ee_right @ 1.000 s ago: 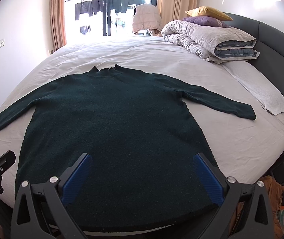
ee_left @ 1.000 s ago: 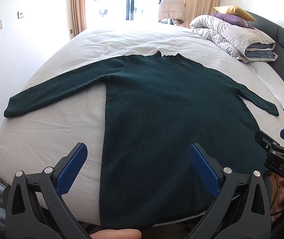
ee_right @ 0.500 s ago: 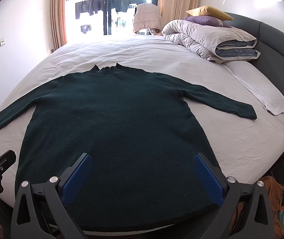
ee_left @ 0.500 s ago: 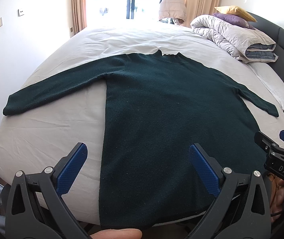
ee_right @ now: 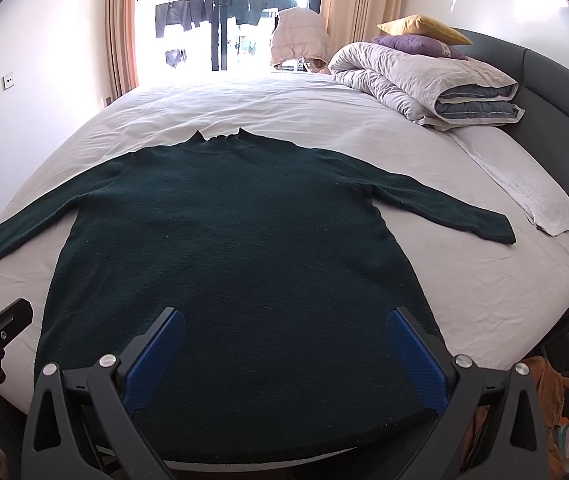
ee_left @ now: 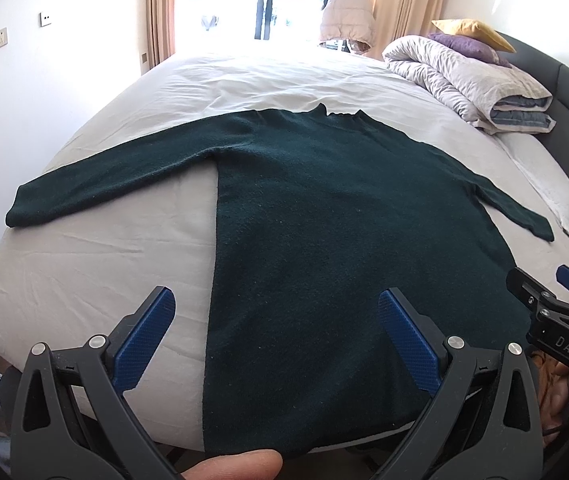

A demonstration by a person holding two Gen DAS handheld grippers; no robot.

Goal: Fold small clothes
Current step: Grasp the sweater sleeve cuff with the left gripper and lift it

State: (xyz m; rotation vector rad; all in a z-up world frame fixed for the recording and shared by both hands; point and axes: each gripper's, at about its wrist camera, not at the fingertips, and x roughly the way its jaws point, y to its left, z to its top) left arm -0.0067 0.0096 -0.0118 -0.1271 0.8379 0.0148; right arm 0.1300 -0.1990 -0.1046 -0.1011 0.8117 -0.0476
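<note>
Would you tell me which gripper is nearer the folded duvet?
Right. The right gripper hovers over the hem on the duvet's side; the left gripper sits farther away.

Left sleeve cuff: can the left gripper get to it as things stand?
Probably yes. The left gripper is open, and only bare sheet lies between it and the sweater's left cuff, though it is a diagonal stretch.

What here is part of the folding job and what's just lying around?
Job: dark green sweater spread flat on the bed sheet; left gripper and right gripper, both open.
Lying about: rolled duvet, yellow pillow, purple pillow, white towel.
</note>
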